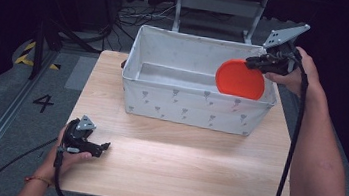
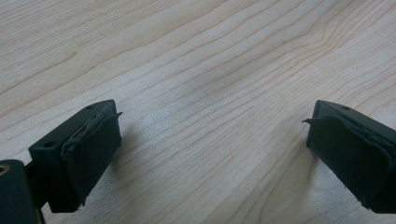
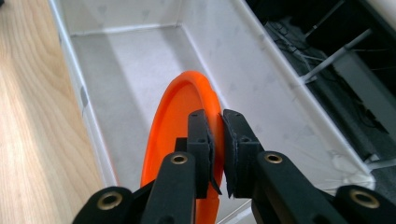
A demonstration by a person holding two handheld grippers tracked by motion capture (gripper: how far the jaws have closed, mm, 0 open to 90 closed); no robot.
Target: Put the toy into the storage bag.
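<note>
An orange plate (image 1: 240,79) hangs on edge over the right end of a white fabric bin (image 1: 162,101), its lower part inside the bin. My right gripper (image 1: 257,64) is shut on the plate's rim; in the right gripper view the two jaws pinch the rim of the plate (image 3: 180,116) at the gripper (image 3: 217,123), above the bin's bare floor (image 3: 135,70). My left gripper (image 1: 102,146) rests on the wooden table (image 1: 179,164) near its front left corner, open, with nothing between its pads (image 2: 93,149).
The bin stands across the back half of the table. Beyond it are a metal frame (image 1: 219,5) and cables on the floor (image 1: 137,13). A floor rail and a marked "4" (image 1: 43,103) lie to the left of the table.
</note>
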